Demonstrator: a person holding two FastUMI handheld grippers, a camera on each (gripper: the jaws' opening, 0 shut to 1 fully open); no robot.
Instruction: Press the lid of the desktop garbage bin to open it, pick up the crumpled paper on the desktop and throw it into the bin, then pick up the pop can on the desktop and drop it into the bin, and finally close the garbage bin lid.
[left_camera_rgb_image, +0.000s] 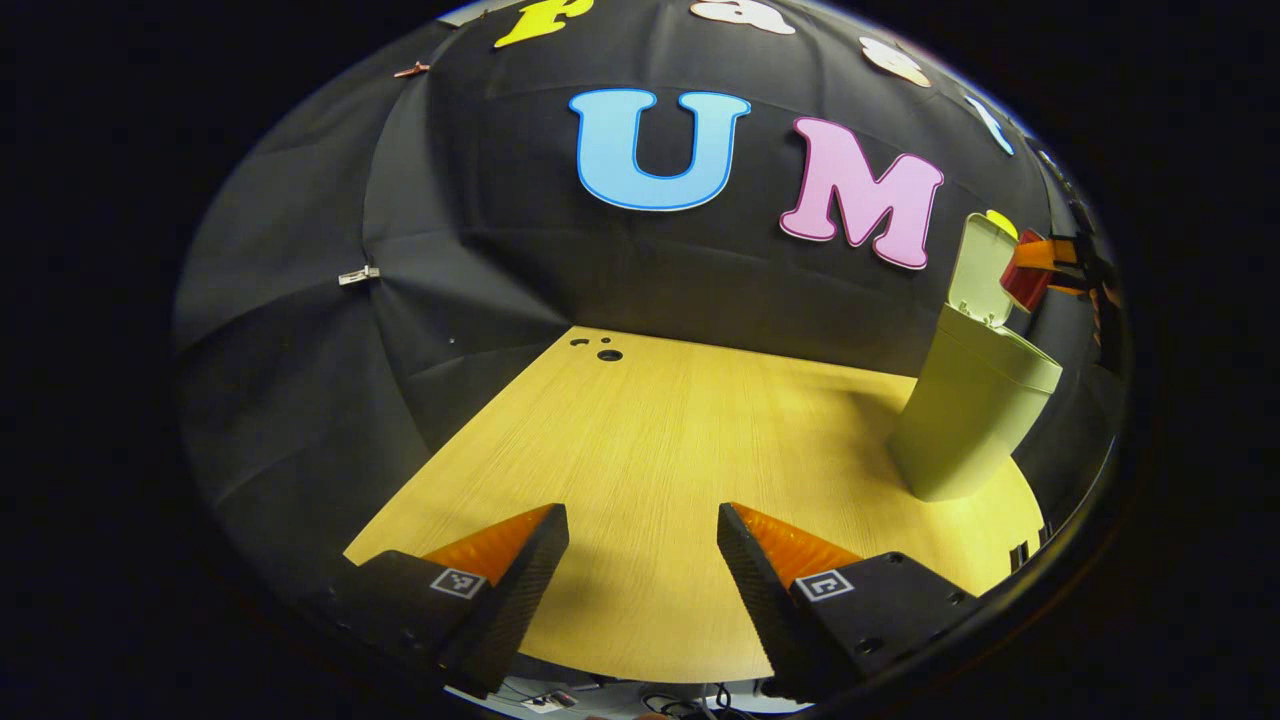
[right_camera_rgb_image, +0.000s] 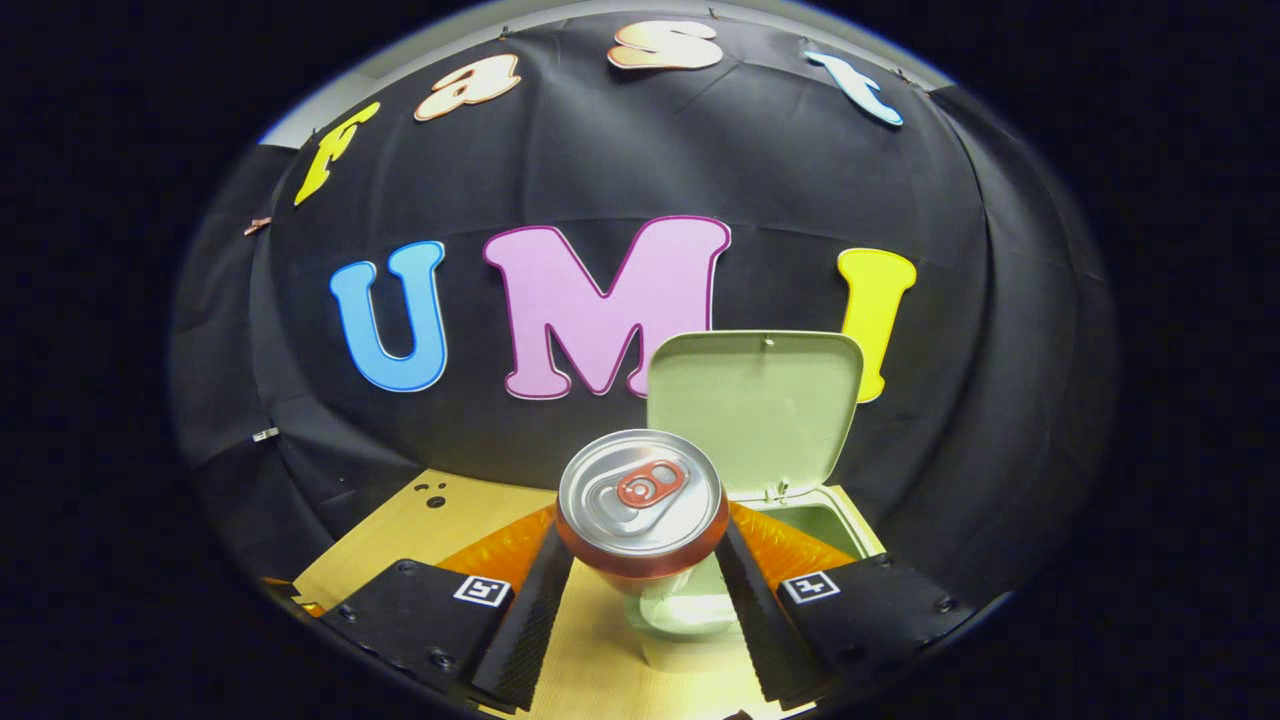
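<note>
Carry the pop can (right_camera_rgb_image: 641, 512), clamped upright between the fingers of the right gripper (right_camera_rgb_image: 640, 590), forward until fully over the garbage bin (right_camera_rgb_image: 800, 520) mouth just ahead beneath its raised lid (right_camera_rgb_image: 755, 405), then release, keeping the left gripper (left_camera_rgb_image: 640, 570) spread, empty, well aside.

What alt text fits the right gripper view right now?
The right gripper holds a pop can upright between both fingers, above the open garbage bin. The bin's lid stands raised behind the can, with the wooden desktop below.
</note>
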